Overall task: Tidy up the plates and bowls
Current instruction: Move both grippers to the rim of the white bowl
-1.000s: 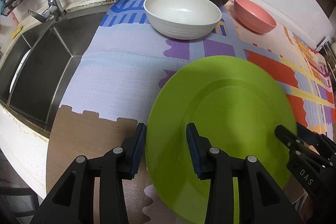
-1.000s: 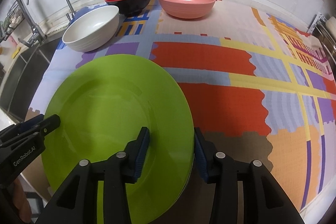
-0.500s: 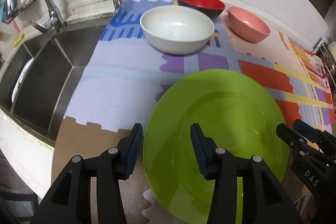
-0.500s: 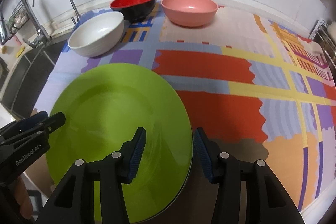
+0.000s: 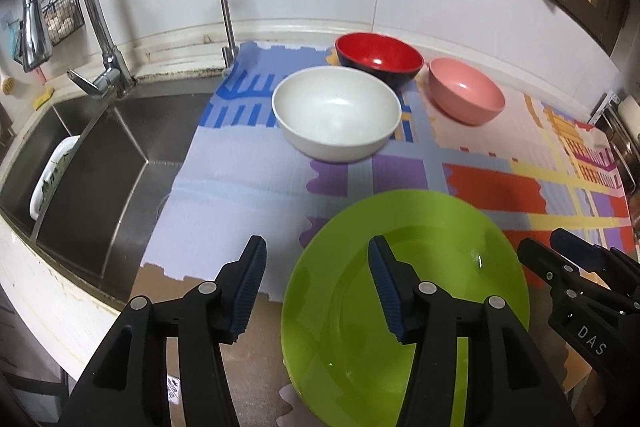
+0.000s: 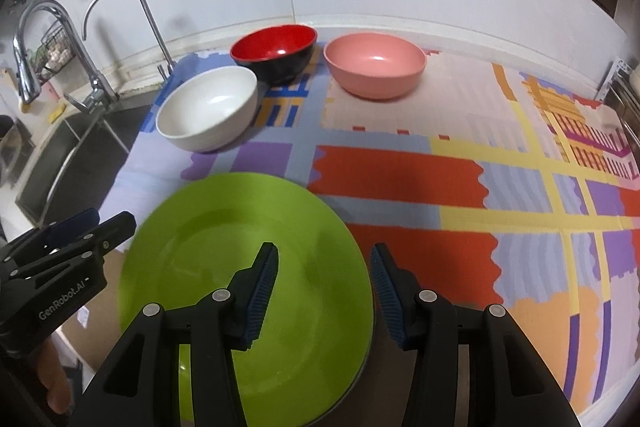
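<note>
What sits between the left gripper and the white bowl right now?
Nothing visible. Between the left gripper, whose jaws are opening with nothing pressed between them, and the white bowl lies only bare patterned mat. The green plate lies off to the side, under the right-hand finger.

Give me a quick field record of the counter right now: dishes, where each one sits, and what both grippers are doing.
surface: patterned mat on the counter, sink at its left
green plate: near edge of the mat, flat, no pad on it
white bowl: behind the plate, nearest the sink
red and black bowl: by the back wall, close behind the white bowl
pink bowl: by the back wall, apart from the others
left gripper: jaws opening, straddling the plate's left rim without touching
right gripper: open, over the plate's right rim
</note>
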The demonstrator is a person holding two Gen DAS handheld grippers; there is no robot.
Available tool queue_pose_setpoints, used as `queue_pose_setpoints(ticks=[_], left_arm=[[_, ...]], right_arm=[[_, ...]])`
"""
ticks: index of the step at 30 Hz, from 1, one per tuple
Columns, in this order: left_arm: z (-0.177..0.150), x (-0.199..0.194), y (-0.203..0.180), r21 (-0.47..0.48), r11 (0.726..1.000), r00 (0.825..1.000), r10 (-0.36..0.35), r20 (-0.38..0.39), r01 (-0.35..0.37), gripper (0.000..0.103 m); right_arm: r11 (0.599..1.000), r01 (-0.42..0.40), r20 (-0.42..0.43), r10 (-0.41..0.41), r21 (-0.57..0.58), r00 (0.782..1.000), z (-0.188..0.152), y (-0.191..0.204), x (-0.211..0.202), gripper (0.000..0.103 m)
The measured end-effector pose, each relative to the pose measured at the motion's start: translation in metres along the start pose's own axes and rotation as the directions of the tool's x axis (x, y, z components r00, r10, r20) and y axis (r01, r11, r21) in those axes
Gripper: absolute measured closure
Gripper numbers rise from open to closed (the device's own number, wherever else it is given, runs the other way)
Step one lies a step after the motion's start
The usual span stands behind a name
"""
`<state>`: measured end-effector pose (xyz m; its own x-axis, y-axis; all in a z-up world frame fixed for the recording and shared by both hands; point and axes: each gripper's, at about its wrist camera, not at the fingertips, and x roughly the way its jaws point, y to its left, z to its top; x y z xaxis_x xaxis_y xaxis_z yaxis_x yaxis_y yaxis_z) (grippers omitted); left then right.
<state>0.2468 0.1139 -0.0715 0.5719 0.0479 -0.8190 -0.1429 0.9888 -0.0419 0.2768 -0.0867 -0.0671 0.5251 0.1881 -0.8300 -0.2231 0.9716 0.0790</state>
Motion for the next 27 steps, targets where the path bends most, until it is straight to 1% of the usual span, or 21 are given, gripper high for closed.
queue_pose_setpoints(ticks=[9,14,27], left_arm=[[0.021,-0.005,0.005,0.001,1.0,0.999,0.013,0.045,-0.013,0.051],[0.038,-0.002,0.01,-0.006,1.0,0.998,0.012,0.064,-0.011,0.049],[0.073,0.032,0.031,-0.015,0.999,0.998,0.03,0.052,-0.029,0.049]], right_arm=[[0.999,-0.027,0.057,0.029,-0.024,0.998,0.02,0.007,-0.005,0.054],[0.998,-0.049,0.083,0.052,-0.039,0.995,0.036,0.015,-0.004,0.054],[0.993,-0.092,0.091,0.099,-0.073,0.991,0.081,0.032,0.026,0.054]])
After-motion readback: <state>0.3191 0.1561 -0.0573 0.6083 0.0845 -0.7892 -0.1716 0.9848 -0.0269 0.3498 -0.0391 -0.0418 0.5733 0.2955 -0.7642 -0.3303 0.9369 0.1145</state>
